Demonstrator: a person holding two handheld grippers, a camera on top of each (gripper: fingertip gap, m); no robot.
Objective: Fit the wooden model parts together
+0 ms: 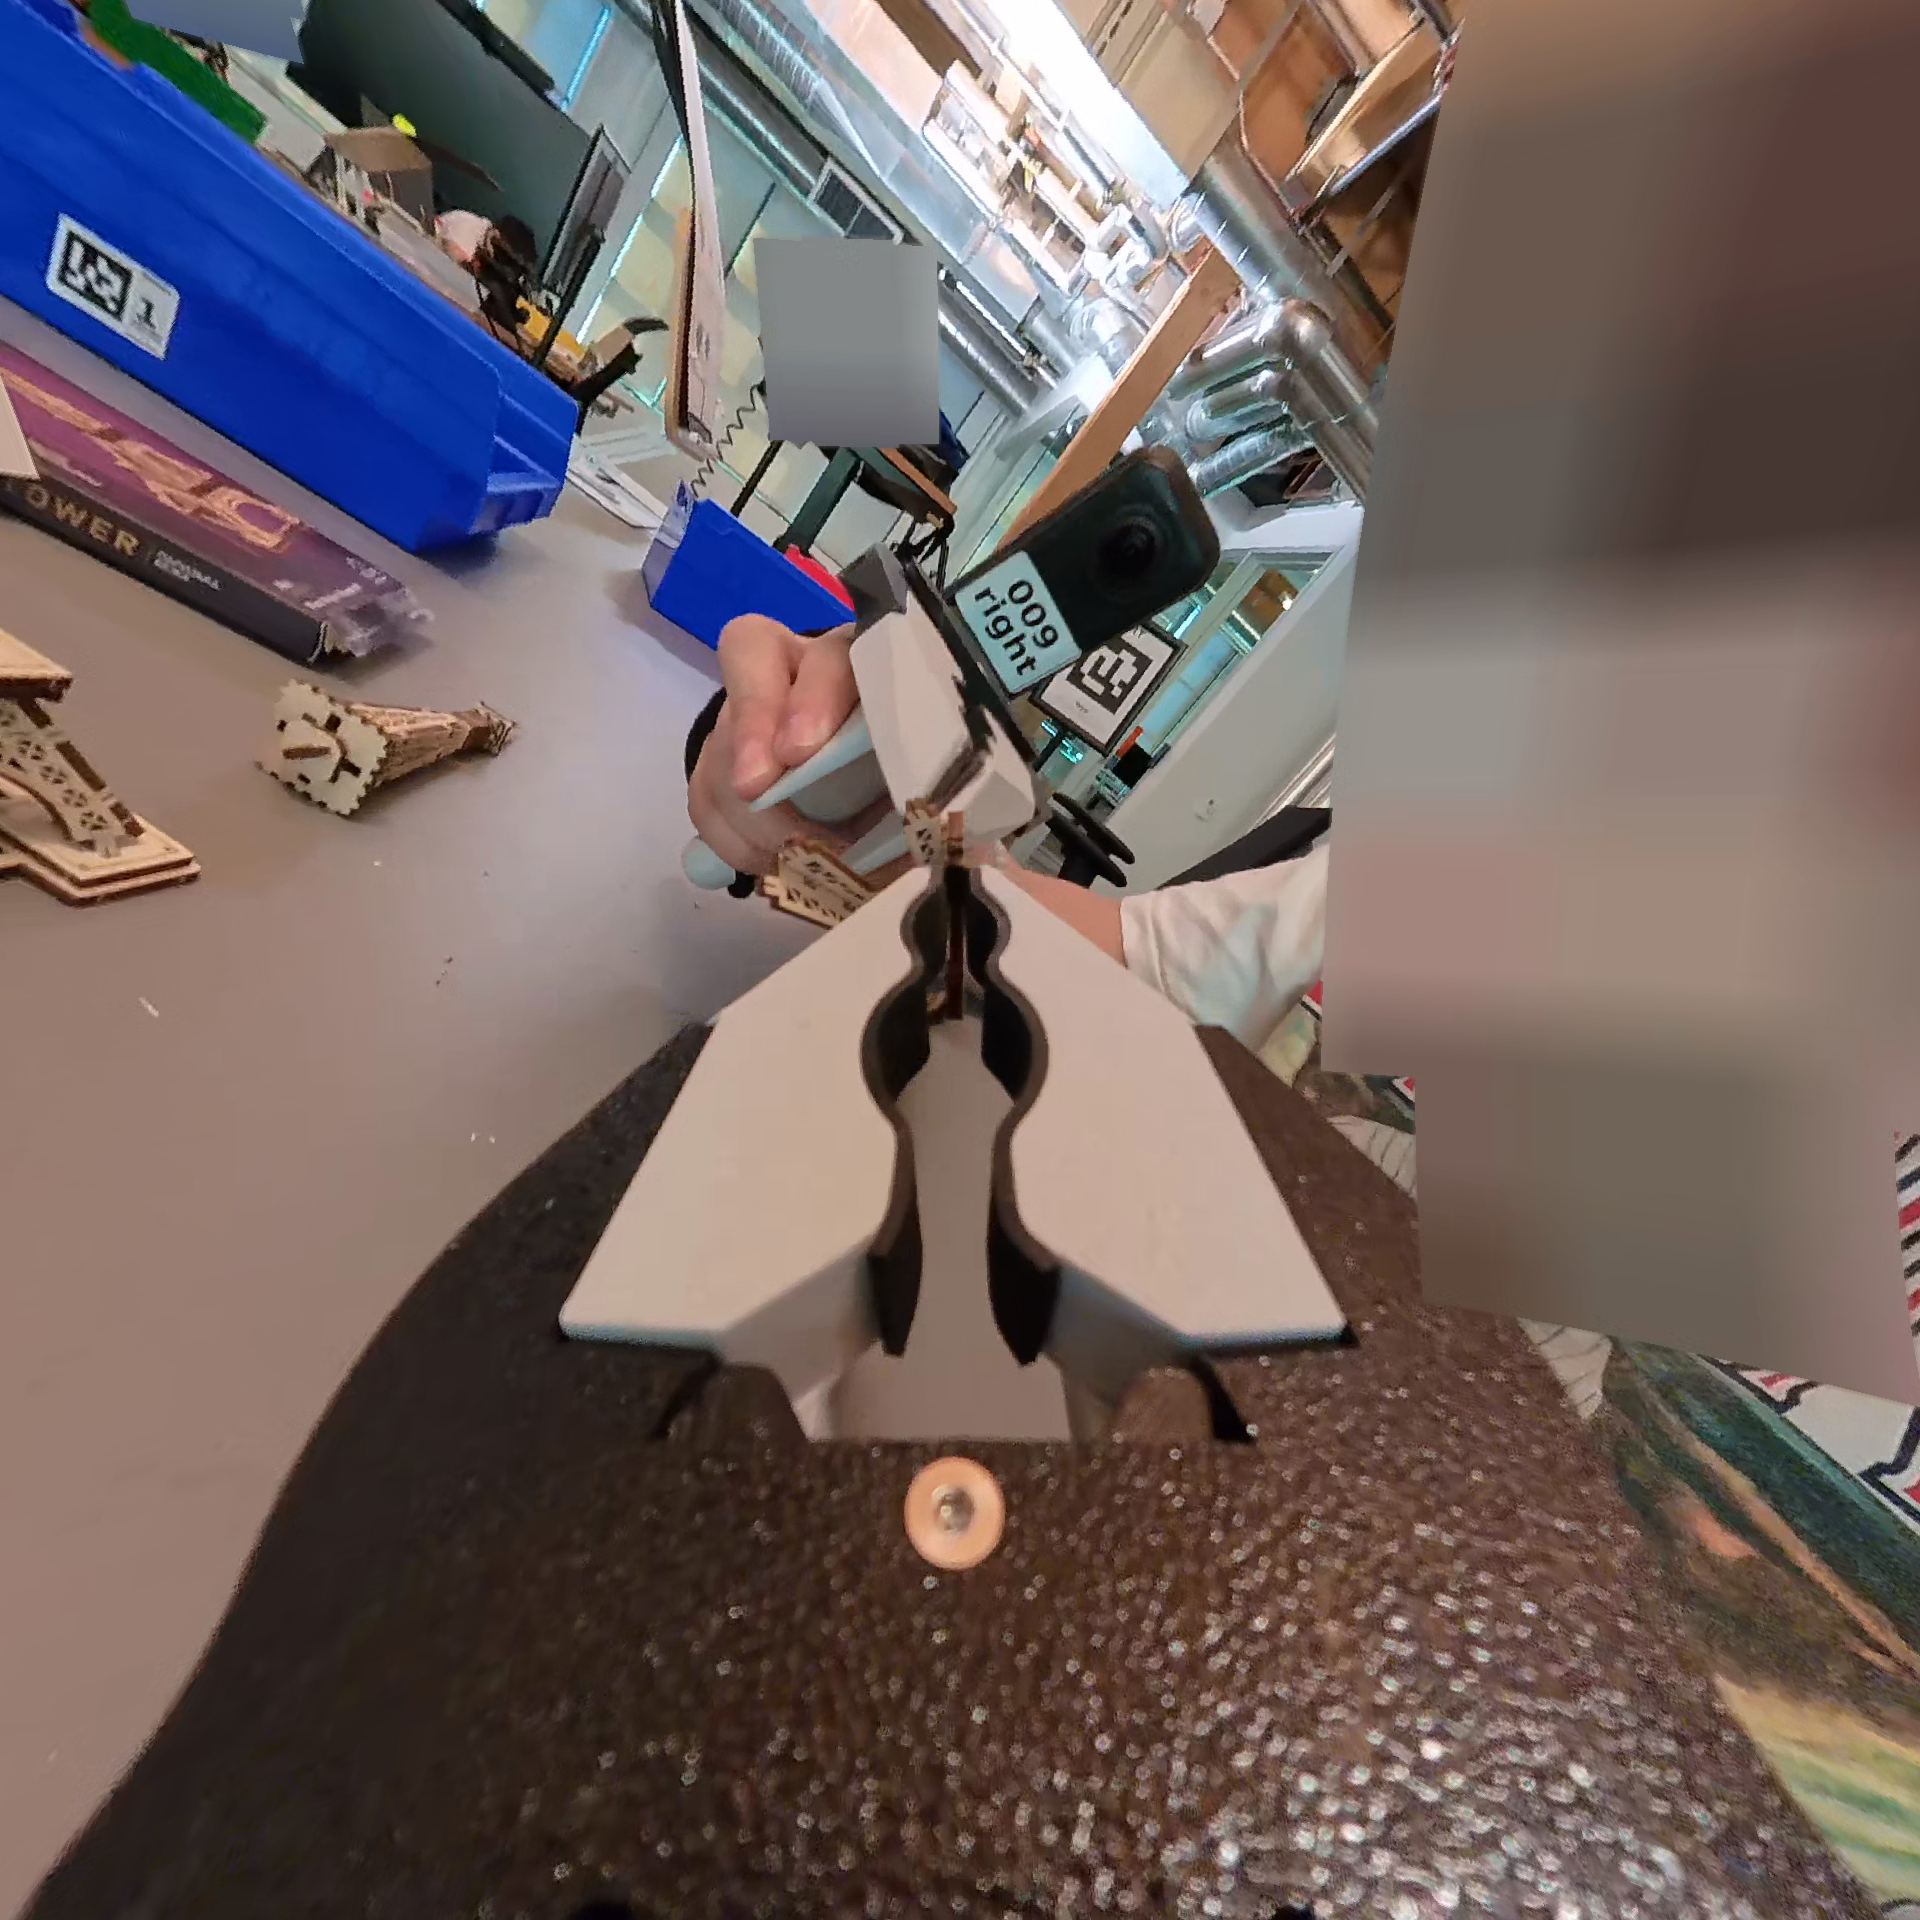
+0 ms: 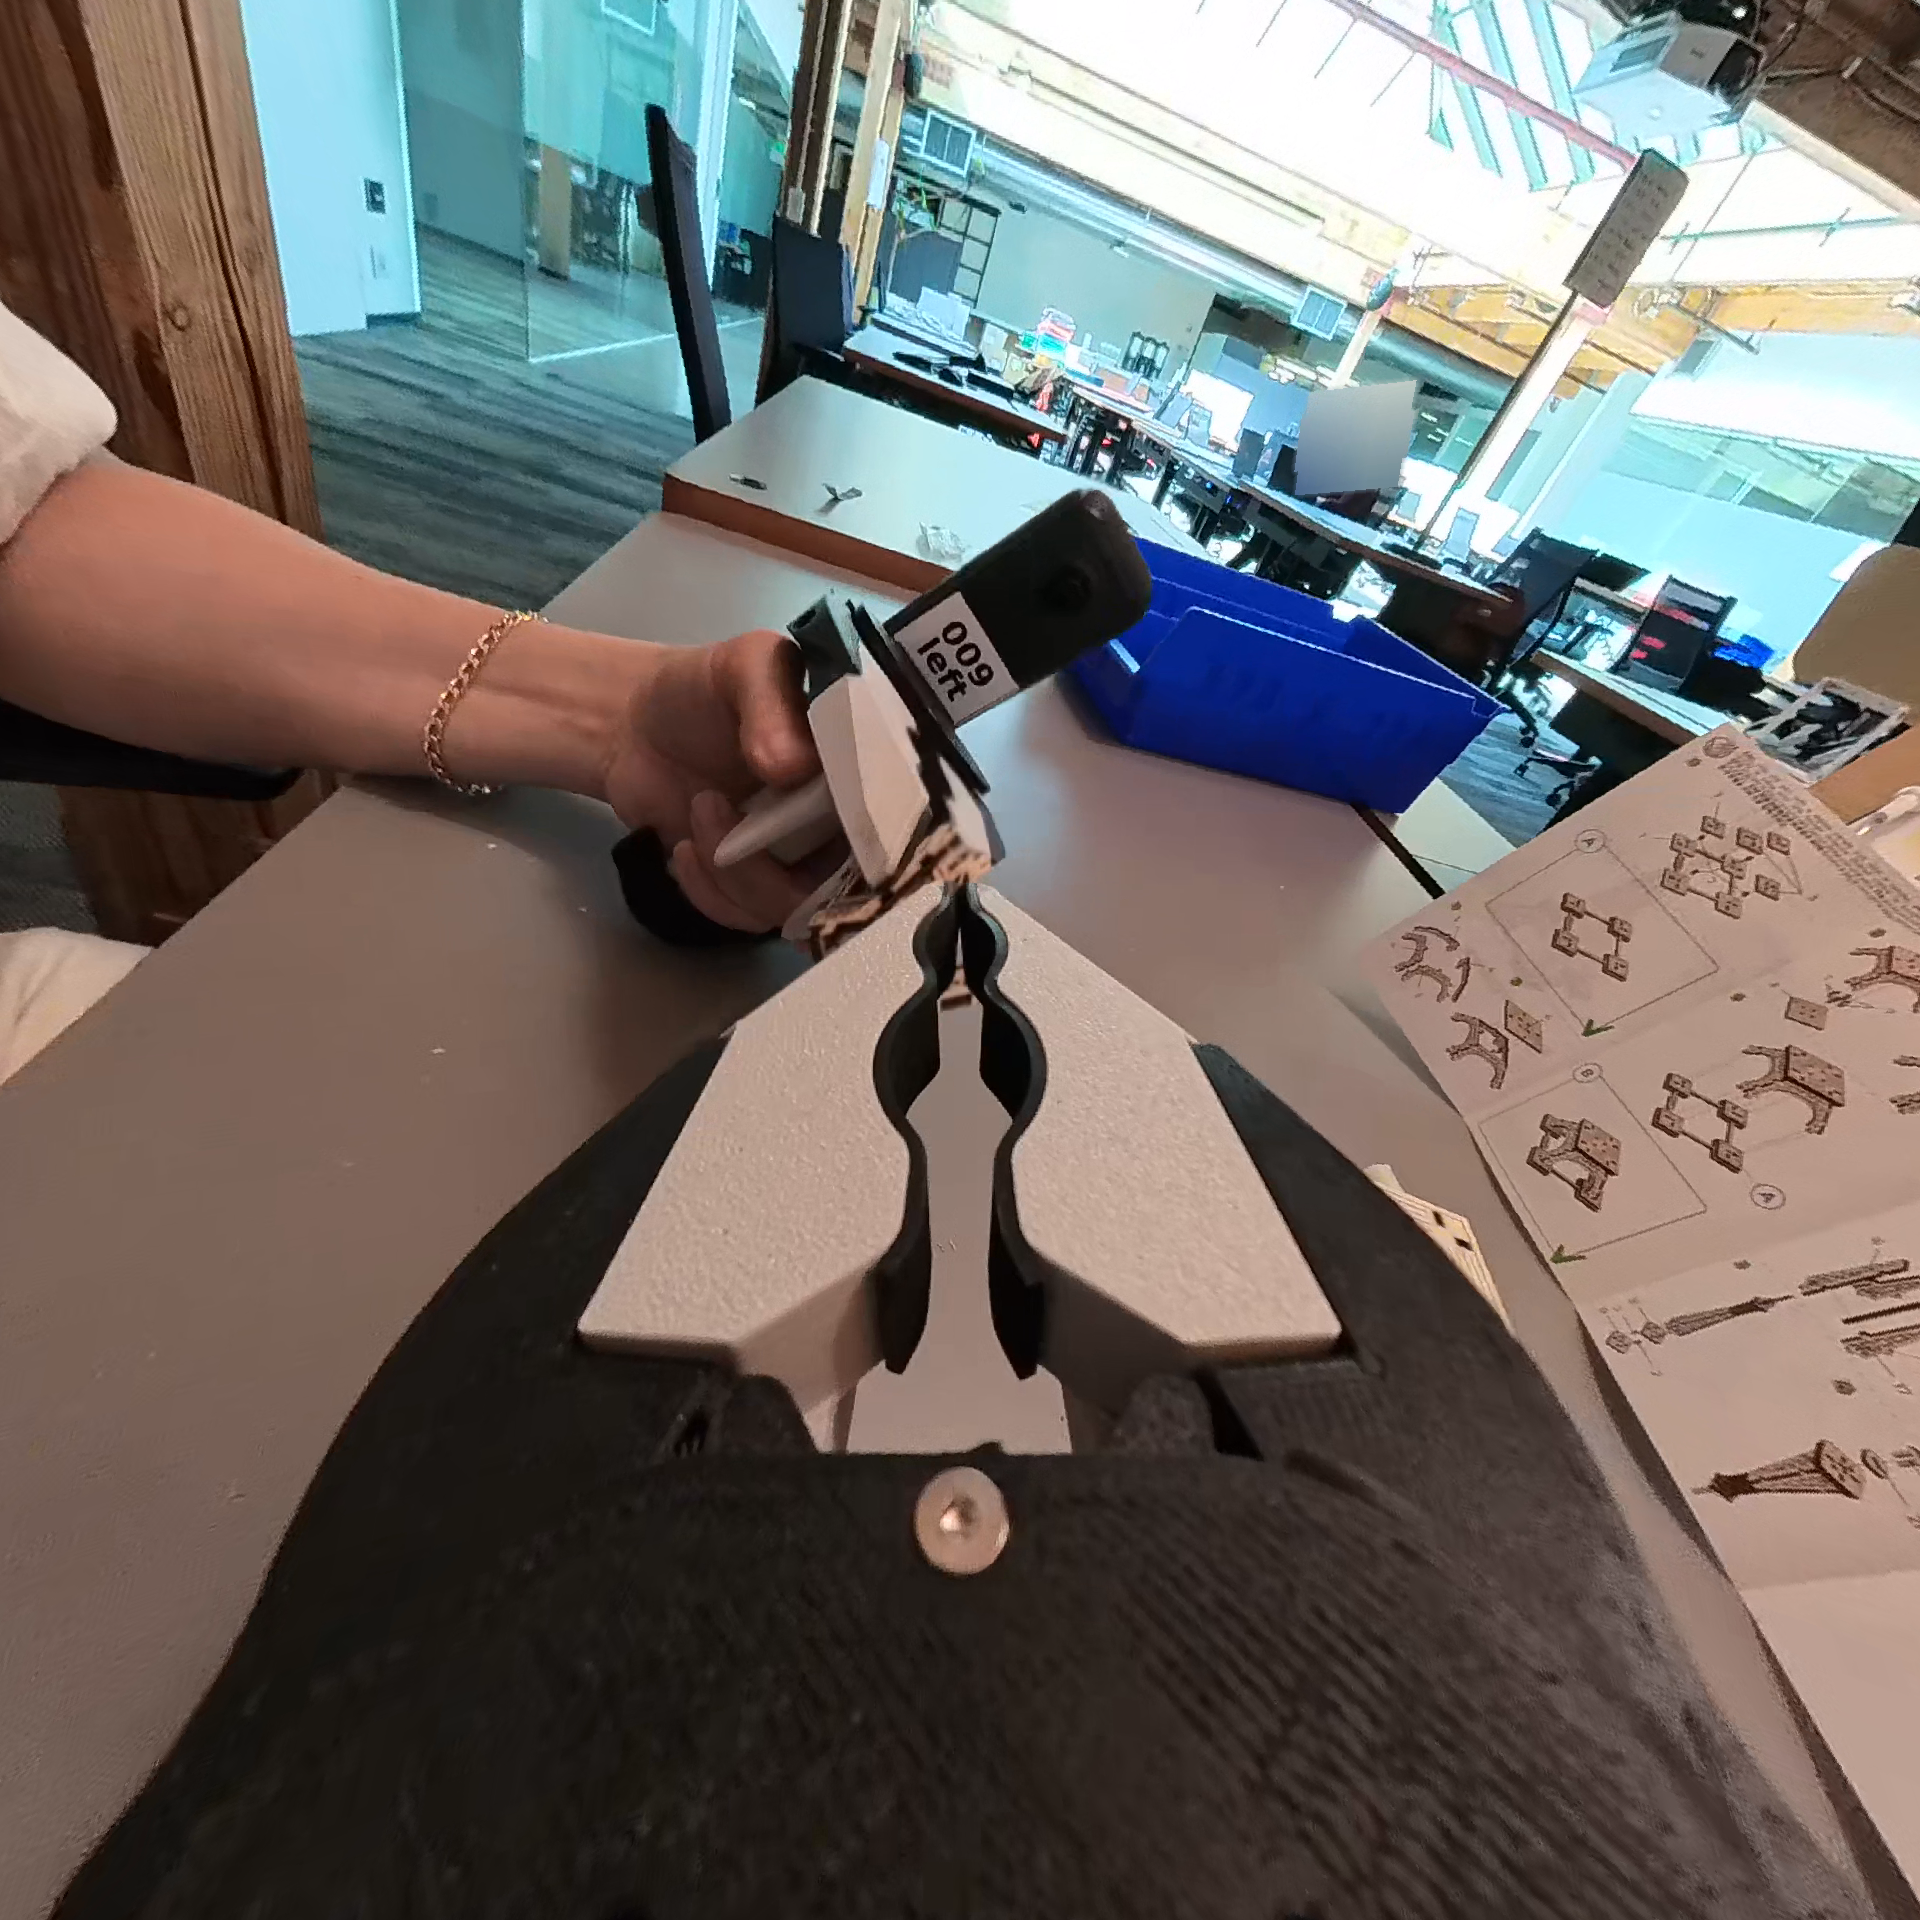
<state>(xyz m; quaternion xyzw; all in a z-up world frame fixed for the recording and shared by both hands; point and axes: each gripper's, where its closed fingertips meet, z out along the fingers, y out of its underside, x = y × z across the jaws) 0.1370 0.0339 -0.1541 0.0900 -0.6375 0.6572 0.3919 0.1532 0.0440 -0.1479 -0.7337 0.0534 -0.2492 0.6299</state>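
Both the left gripper and right gripper are clenched on thin wooden pieces meeting between the jaws' tips, joint unfinished, while a spire and tower base wait on the bench left of the left jaws.

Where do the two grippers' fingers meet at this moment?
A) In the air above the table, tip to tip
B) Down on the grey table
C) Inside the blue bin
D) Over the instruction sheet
A: the left gripper and right gripper each pinch a thin wooden part, tips facing, above the grey table.
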